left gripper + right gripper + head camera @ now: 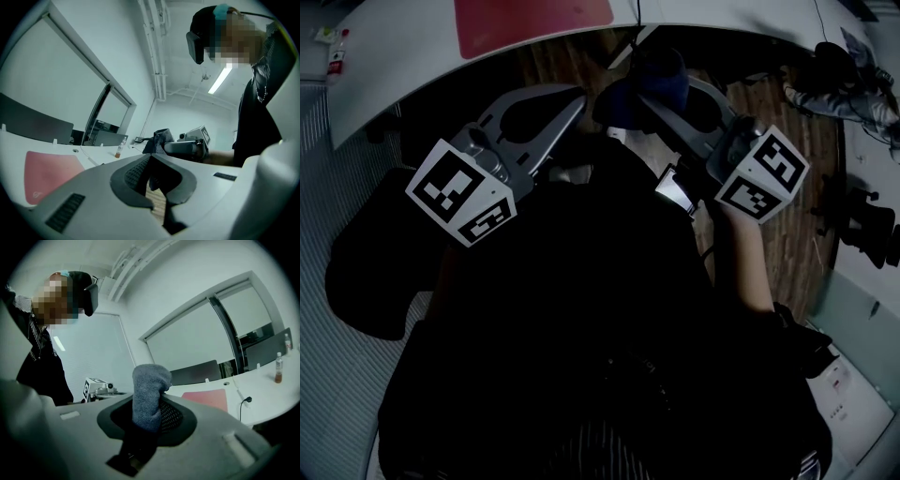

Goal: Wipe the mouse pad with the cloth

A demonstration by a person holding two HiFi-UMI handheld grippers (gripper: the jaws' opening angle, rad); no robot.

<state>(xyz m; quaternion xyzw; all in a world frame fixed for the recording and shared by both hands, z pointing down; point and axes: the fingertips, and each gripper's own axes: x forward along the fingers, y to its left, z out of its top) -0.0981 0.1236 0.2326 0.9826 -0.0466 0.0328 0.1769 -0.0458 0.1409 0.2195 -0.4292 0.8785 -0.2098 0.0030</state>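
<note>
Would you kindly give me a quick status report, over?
Left tongs shut, empty. Right tongs shut on grey knitted cloth, held aloft. Flat red mouse pad not yet reached. Thin cable lies beside it.

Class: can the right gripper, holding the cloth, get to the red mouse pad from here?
Likely yes: the right gripper holds the cloth, and the mouse pad lies bare on the table ahead.

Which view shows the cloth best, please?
The right gripper view: the grey cloth stands large and centred, clamped between the right gripper's jaws. The head view shows it only dimly at that gripper's tip. The left gripper view shows it small and far off.
</note>
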